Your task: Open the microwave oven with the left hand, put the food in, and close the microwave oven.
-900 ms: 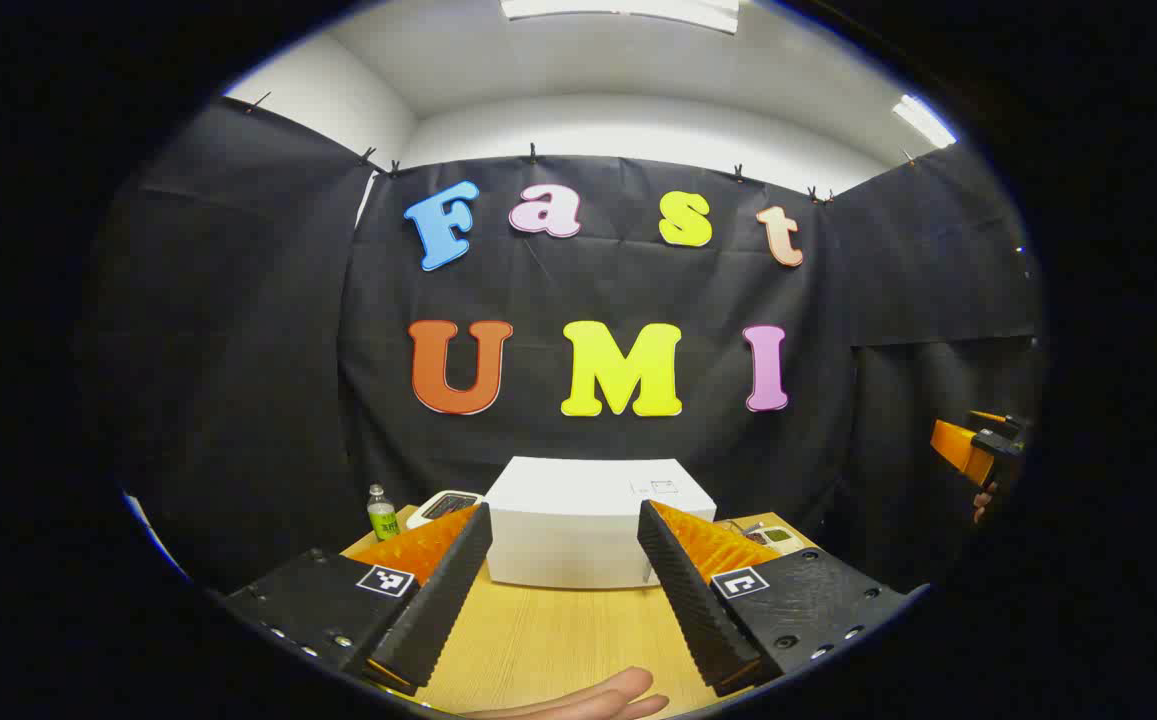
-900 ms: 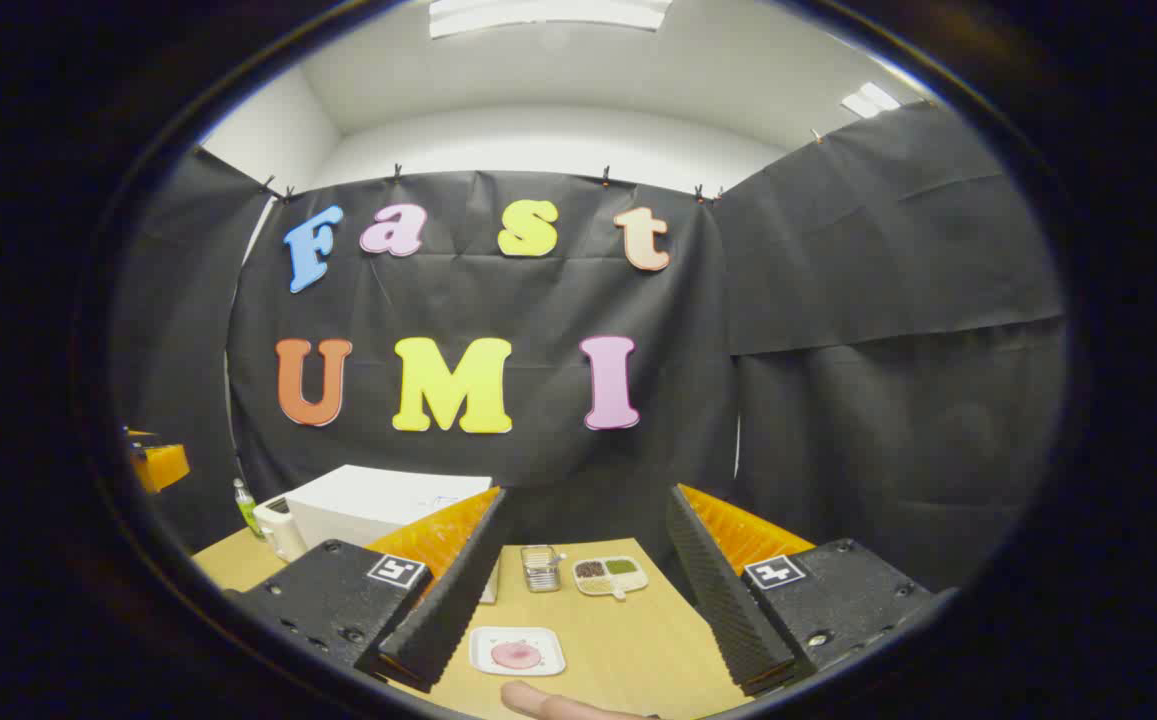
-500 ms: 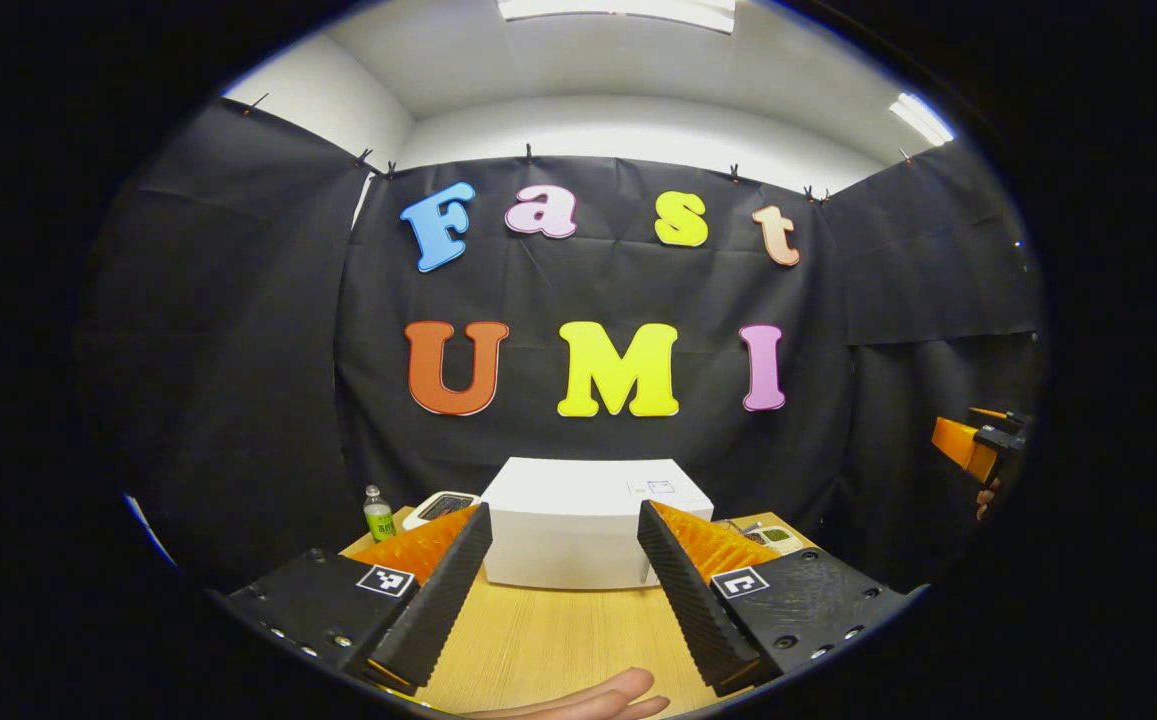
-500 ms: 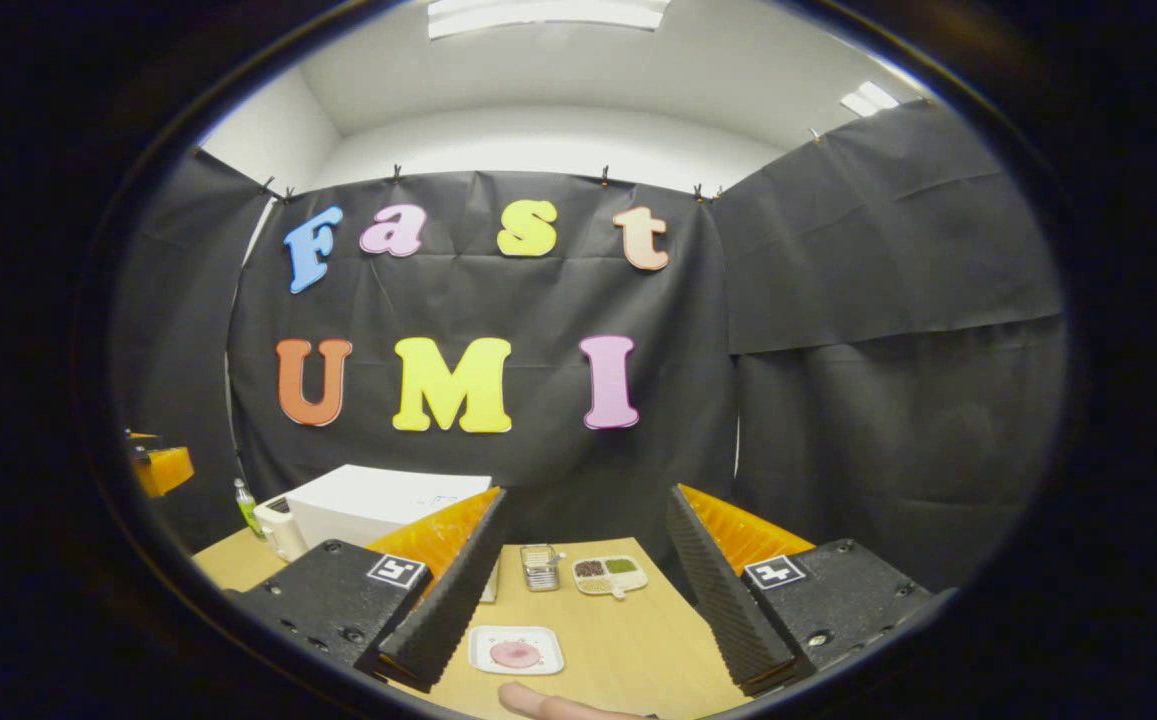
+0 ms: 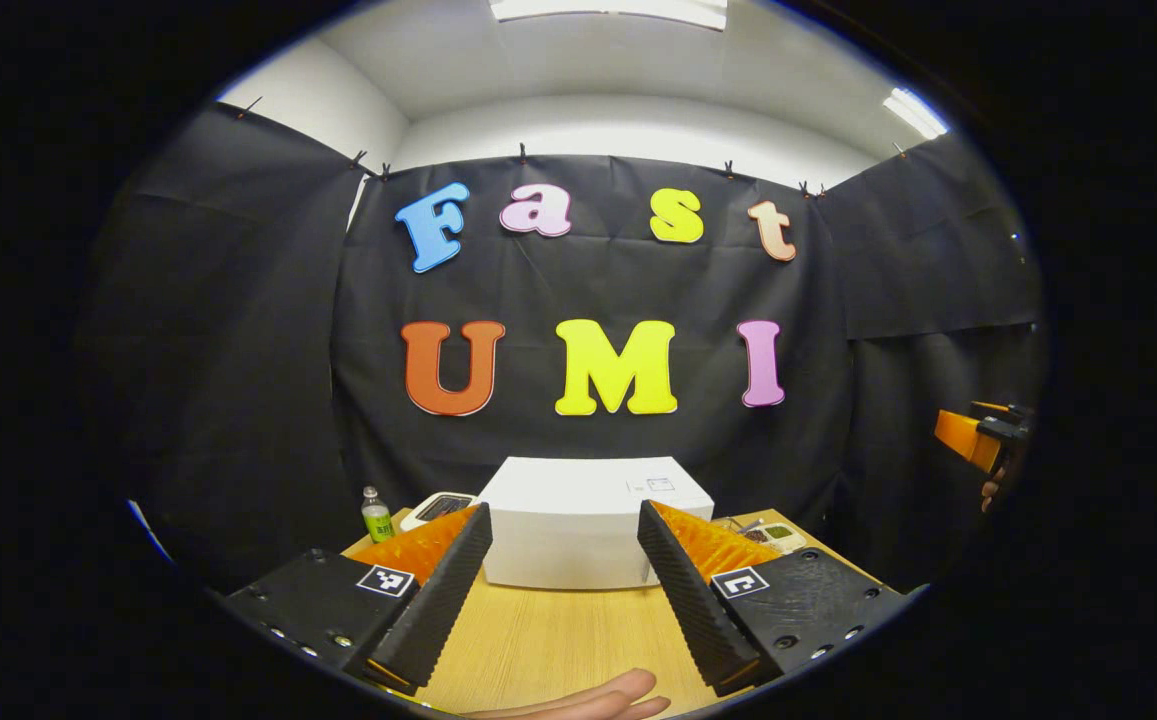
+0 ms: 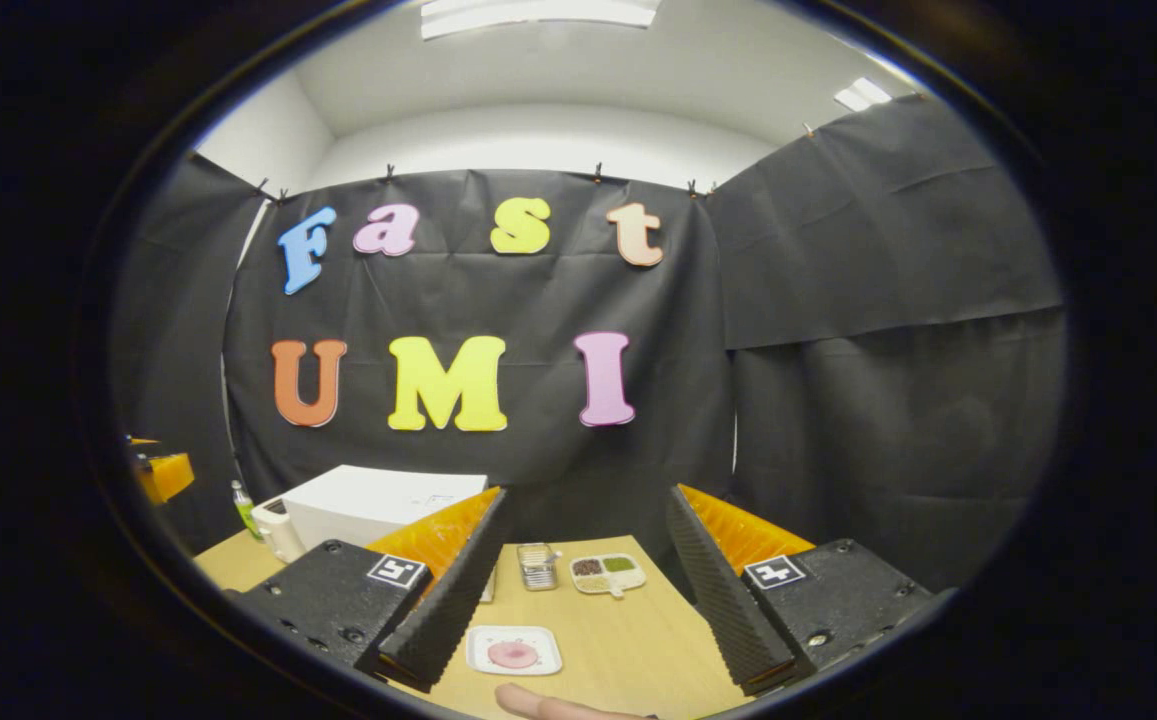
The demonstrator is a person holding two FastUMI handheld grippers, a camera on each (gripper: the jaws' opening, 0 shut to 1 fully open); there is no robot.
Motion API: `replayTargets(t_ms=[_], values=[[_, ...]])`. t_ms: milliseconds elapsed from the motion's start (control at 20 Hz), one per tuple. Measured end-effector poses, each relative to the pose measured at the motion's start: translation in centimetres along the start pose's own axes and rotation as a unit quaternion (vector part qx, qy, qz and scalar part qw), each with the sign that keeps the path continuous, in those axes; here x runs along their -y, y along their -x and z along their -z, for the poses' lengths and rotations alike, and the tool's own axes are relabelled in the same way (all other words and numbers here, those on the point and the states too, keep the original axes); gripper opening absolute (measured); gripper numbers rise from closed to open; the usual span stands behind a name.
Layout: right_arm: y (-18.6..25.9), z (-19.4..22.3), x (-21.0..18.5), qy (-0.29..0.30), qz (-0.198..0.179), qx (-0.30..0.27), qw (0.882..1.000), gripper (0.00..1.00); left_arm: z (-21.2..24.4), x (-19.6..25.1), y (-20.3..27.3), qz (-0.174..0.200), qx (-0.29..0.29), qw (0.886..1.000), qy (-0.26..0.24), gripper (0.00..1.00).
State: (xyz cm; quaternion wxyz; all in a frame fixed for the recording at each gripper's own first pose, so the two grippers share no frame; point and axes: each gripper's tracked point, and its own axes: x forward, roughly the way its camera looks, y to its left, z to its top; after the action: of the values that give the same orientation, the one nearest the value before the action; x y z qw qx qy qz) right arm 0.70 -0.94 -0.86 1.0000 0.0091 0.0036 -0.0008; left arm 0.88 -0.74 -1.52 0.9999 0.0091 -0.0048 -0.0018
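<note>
Microwave ahead beyond left gripper, door seemingly closed

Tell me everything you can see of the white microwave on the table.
The microwave is a plain white box, matte-looking, with a flat top bearing a small label near its right rear corner. Its door looks shut; no handle or controls can be made out. It stands upright on the wooden table, toward the back, close to the black cloth wall. The left gripper points at it with fingers spread, well short of touching. In the right gripper view it sits at the left. Nothing rests on it.
</note>
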Motion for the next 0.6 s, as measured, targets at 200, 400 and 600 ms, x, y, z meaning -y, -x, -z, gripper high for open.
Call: replayTargets(t_ms=[200, 400, 600], values=[[-0.1, 0.3, 0.3, -0.005, -0.002, 0.001, 1.0, 0.96, 1.0, 0.6, -0.7, 0.005, -0.007, 1.0, 0.001, 0.92], [-0.4, 0.6, 0.7, -0.007, -0.001, 0.0, 1.0, 0.96, 1.2, 1.3, -1.3, 0.013, 0.0, 1.0, 0.009, 0.92], [-0.6, 1.3, 0.8, -0.007, -0.006, -0.003, 1.0, 0.96, 3.0, 2.3, -2.4, 0.018, -0.014, 1.0, 0.016, 0.92]])
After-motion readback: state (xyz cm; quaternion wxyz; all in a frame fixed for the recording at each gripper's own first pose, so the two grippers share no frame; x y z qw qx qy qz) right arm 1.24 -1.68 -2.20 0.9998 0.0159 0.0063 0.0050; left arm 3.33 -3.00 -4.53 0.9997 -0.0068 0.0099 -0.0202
